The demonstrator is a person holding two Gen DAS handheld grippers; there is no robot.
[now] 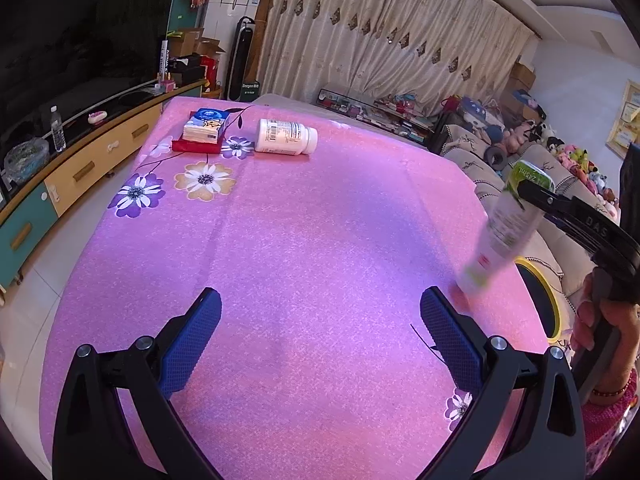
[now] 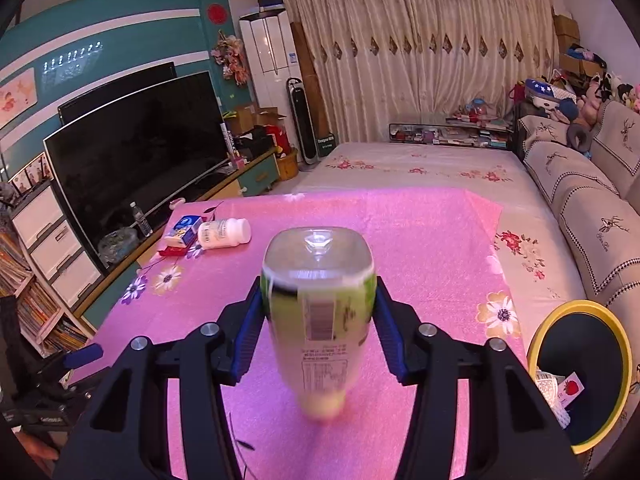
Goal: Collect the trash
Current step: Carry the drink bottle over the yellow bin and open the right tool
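My right gripper (image 2: 318, 316) is shut on a clear plastic bottle with a green label (image 2: 320, 308), held tilted with its cap end down near the pink tablecloth. The bottle (image 1: 508, 220) and the right gripper (image 1: 532, 196) also show at the right of the left wrist view. My left gripper (image 1: 320, 320) is open and empty above the pink cloth. A white pill bottle (image 1: 286, 137) lies on its side at the far end of the table, also in the right wrist view (image 2: 224, 233). A yellow-rimmed black bin (image 2: 576, 380) stands at the table's right side, with wrappers inside.
A tissue pack on a red tray (image 1: 202, 130) lies beside the pill bottle. A TV cabinet (image 1: 80, 168) runs along the left. A sofa (image 2: 580, 200) with toys and a covered bed (image 2: 420, 168) lie to the right and beyond the table.
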